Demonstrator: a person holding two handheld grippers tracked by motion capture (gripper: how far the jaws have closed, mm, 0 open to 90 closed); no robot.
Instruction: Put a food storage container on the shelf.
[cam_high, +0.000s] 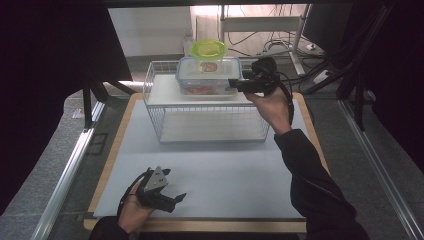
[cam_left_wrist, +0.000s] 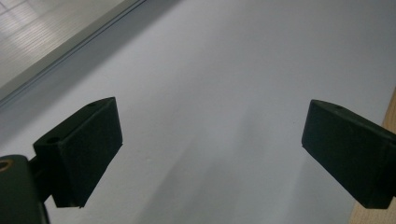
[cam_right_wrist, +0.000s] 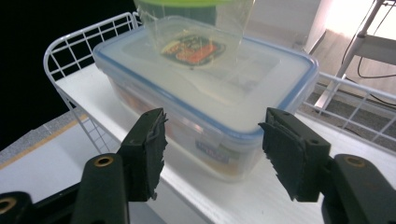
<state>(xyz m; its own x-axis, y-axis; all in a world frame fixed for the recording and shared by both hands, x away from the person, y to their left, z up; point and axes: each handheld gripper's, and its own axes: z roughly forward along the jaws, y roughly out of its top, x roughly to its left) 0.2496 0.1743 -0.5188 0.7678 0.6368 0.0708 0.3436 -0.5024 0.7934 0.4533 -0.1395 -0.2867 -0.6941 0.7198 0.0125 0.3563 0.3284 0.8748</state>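
Clear plastic: one box (cam_right_wrist: 205, 88), one green-lidded tub (cam_high: 208, 52) atop; both tools, right (cam_right_wrist: 212, 149) and left (cam_left_wrist: 210, 154), agape, empty.

Both claws are black, with square, rough-faced pads and brass-coloured screw holes. The left claw (cam_high: 176, 199) carries a grey three-cornered plate and a black cable. The right claw (cam_right_wrist: 212, 156) sits beyond a dark long sleeve (cam_high: 312, 175).

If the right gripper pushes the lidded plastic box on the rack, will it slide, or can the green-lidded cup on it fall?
The plastic box looks rigid, with smooth walls, so it probably slides on the white shelf. The green-lidded cup stands loose on its lid and may topple. The right gripper is open beside a corner.
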